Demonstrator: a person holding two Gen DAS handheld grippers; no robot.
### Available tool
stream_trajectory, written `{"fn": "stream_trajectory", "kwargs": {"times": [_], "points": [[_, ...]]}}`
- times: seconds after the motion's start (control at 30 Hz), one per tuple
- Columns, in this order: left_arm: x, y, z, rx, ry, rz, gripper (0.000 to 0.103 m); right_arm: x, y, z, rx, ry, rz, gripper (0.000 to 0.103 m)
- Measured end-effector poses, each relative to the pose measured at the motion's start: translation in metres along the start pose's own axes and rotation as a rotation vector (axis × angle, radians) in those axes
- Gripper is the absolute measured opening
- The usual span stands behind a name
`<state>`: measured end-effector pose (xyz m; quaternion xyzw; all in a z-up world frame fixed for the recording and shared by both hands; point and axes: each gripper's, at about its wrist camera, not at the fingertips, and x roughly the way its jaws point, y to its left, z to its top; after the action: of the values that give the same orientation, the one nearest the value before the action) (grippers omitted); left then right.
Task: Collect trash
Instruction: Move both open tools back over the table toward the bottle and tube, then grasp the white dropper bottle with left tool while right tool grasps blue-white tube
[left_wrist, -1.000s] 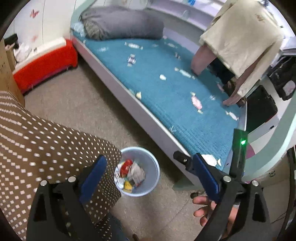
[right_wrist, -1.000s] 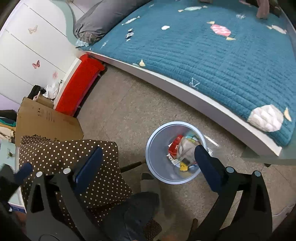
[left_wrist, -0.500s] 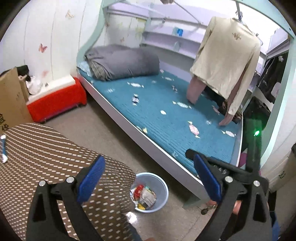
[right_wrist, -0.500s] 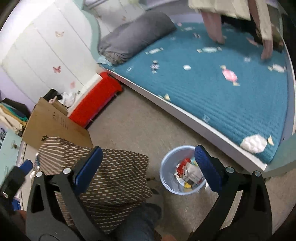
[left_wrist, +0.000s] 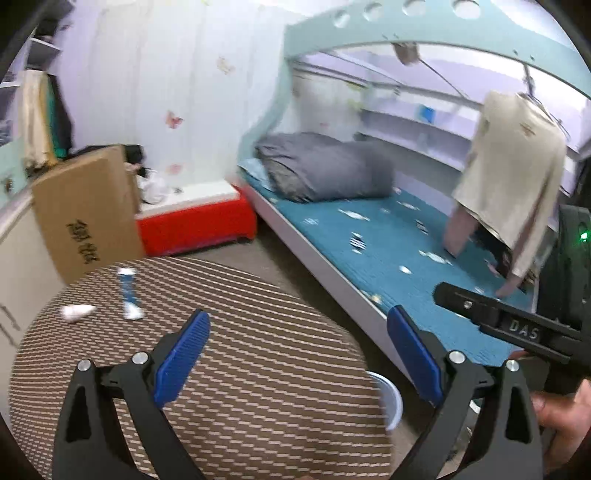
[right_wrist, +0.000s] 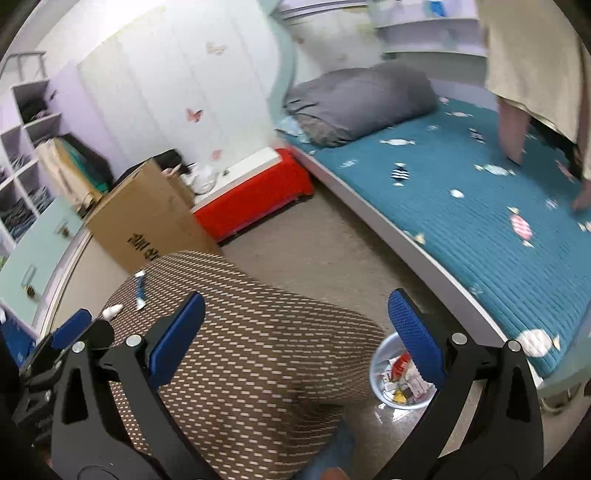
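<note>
Two trash pieces on the dotted table (left_wrist: 258, 387): white wad (left_wrist: 77, 312), blue-white tube (left_wrist: 128, 293). Left gripper (left_wrist: 299, 354) and right gripper (right_wrist: 295, 332) gape empty.

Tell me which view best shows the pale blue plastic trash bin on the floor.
The right wrist view: the pale blue plastic trash bin shows its open mouth with wrappers inside, partly behind a finger. The left wrist view shows only a rim sliver past the brown patterned table.

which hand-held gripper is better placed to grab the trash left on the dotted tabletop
Left, probably. The left hand-held gripper is open and empty over the dotted tabletop, with the blue-and-white wrapper and white scrap ahead. The right hand-held gripper, also open, sits farther back, nearer the bin.
</note>
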<state>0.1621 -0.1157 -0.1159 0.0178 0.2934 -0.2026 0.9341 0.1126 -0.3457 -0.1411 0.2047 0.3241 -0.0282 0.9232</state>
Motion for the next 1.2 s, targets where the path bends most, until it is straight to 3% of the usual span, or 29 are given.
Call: {"fn": "stream_trajectory", "kwargs": {"times": [0.2,0.3,0.63,0.83,1.2], "points": [[-0.019,0.072,-0.002,-0.136,-0.026,0.024,0.095,0.021,0.060,0.001,-0.106,0.031,0.053,0.097],[-0.024,0.105,-0.006,-0.142,-0.032,0.113,0.095,0.032,0.086,0.000,-0.144,0.043,0.089,0.097],[-0.011,0.210,-0.020,-0.152,0.005,0.302,0.095,0.104,0.176,-0.002,-0.275,0.121,0.155,0.097],[0.035,0.273,-0.031,-0.122,0.107,0.330,0.095,0.171,0.212,-0.008,-0.334,0.205,0.149,0.097],[0.103,0.312,-0.034,-0.003,0.221,0.321,0.094,0.248,0.266,-0.024,-0.437,0.280,0.161,0.097]]}}
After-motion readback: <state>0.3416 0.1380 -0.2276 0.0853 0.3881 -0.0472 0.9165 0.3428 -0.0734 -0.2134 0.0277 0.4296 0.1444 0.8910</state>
